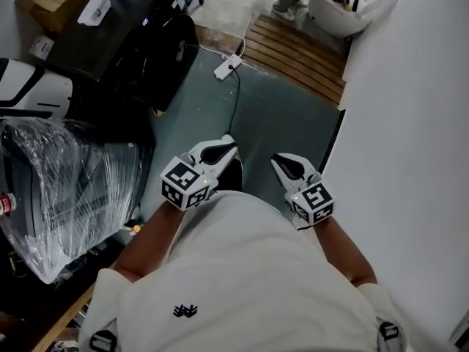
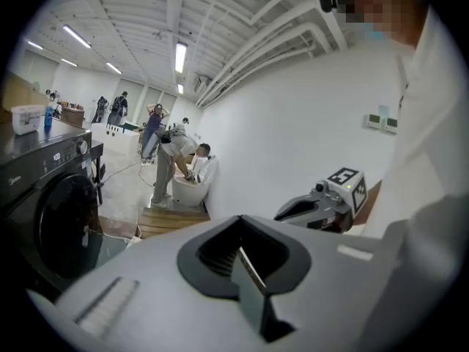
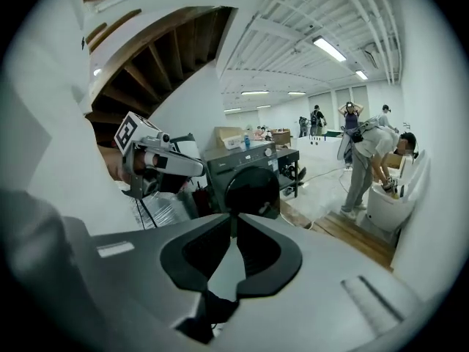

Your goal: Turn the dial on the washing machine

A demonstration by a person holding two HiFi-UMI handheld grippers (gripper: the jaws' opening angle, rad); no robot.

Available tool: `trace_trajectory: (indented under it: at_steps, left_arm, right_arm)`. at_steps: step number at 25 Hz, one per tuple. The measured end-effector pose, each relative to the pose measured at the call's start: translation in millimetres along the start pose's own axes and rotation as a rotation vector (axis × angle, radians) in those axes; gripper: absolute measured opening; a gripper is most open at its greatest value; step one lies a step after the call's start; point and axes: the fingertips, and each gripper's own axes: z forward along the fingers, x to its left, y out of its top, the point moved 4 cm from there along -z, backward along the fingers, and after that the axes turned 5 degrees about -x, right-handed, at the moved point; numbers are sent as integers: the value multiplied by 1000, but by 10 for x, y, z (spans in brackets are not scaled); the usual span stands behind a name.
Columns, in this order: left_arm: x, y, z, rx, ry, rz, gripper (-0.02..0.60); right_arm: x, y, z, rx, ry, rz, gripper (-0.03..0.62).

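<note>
We are at the approach step: the left hand-held gripper (image 1: 229, 141) and right hand-held gripper (image 1: 277, 160), both closed and empty, hang well apart from the washing machine (image 3: 245, 176), so next we must reach its dial (image 3: 269, 151) and open 1.

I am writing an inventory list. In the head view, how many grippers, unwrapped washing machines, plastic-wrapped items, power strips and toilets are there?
Grippers: 2, the left gripper and the right gripper
Unwrapped washing machine: 1
Plastic-wrapped item: 1
Power strip: 1
Toilet: 1
Total: 6
</note>
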Motion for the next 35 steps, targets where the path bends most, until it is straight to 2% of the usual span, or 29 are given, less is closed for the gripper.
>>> trace_trajectory:
  at_steps: [4, 7, 11, 15, 25, 29, 35]
  left_arm:
    - [428, 439, 353, -40, -24, -20, 55]
    - [853, 671, 473, -83, -17, -86, 55]
    - [1392, 912, 472, -109, 65, -93, 55]
    - [1694, 1085, 381, -148, 136, -101, 54]
    - [2668, 1257, 346, -199, 446, -134, 55]
    - [3105, 1491, 462, -260, 628, -187, 55]
    - [3434, 1860, 724, -301, 793, -248, 55]
  right_arm:
    - [-514, 387, 346, 26, -7, -43, 17]
    - [-826, 692, 742, 26, 5, -71, 17]
    - [-1079, 977, 1261, 45, 50, -93, 17]
    - [-1221, 1261, 1714, 47, 129, -158, 17]
    - [-1879, 1868, 3112, 51, 387, -287, 17]
    - [-2276, 2153, 3782, 73, 529, -391, 32]
    - [-2751, 2462, 4686, 124, 665, -475, 57]
